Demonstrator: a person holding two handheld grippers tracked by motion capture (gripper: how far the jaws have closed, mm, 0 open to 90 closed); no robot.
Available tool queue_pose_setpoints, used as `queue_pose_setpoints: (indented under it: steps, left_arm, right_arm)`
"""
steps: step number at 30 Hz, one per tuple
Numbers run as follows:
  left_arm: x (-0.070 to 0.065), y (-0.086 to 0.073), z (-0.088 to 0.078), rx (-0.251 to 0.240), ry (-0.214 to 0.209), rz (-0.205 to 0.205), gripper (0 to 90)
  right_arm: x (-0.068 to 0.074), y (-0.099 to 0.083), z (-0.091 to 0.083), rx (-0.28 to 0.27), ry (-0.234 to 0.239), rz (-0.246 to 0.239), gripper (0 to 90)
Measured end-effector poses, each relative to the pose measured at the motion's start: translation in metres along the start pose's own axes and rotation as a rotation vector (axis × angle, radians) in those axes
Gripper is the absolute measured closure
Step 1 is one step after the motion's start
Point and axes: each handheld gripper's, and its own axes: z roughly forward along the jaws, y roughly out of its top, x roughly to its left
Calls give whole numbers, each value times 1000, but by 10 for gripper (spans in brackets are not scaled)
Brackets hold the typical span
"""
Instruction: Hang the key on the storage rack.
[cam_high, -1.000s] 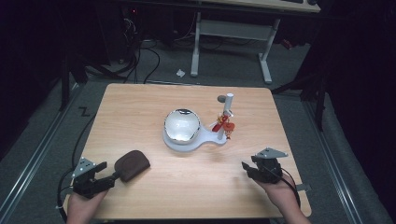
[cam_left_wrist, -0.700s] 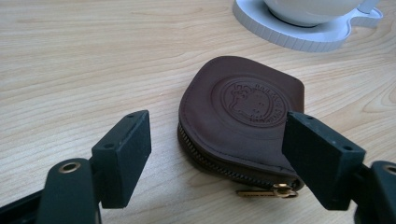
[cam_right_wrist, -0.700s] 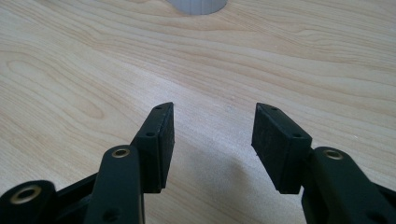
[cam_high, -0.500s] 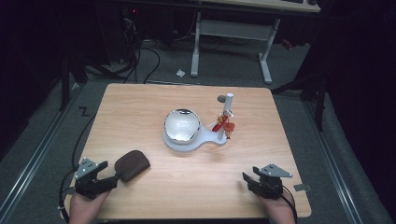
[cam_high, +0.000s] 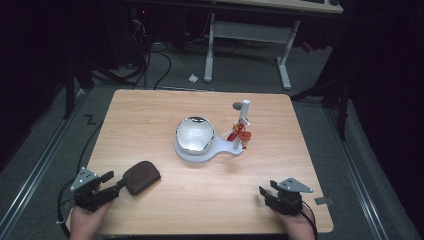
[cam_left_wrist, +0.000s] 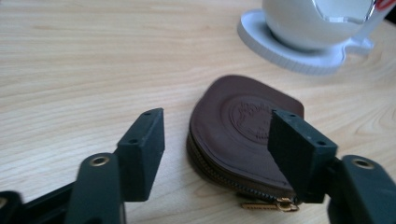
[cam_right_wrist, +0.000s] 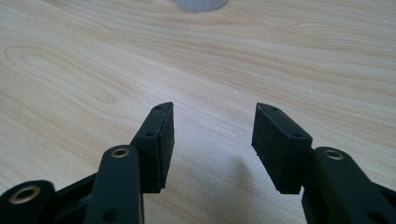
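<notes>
Left gripper view shows a brown leather coin pouch (cam_left_wrist: 238, 135) with a rounded shape, an embossed round seal too blurred to read and a brass zip pull, lying flat on the pale wood-grain counter (cam_left_wrist: 84, 60) near its front left corner. The left gripper (cam_left_wrist: 217, 140) has just been narrowing its fingers, which straddle the pouch's edge without pressing it. The right gripper (cam_right_wrist: 212, 140) holds its fingers apart over bare wood, and a glossy white rounded appliance (cam_high: 195, 135) sits mid-counter.

Table (cam_high: 150, 115) evenly lit, surroundings dark; soft shadows; close views sharp nr, blurred far bkgd
</notes>
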Motion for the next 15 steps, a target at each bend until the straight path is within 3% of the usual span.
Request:
queue_pose_setpoints:
  steps: [8,15]
  left_arm:
    - [-3,-4,20,72,10,-16,477]
    - [-2,-4,25,53,11,-40,635]
  right_arm:
    - [-2,-5,-7,-1,-15,0,490]
    - [-3,-4,-4,4,-14,3,490]
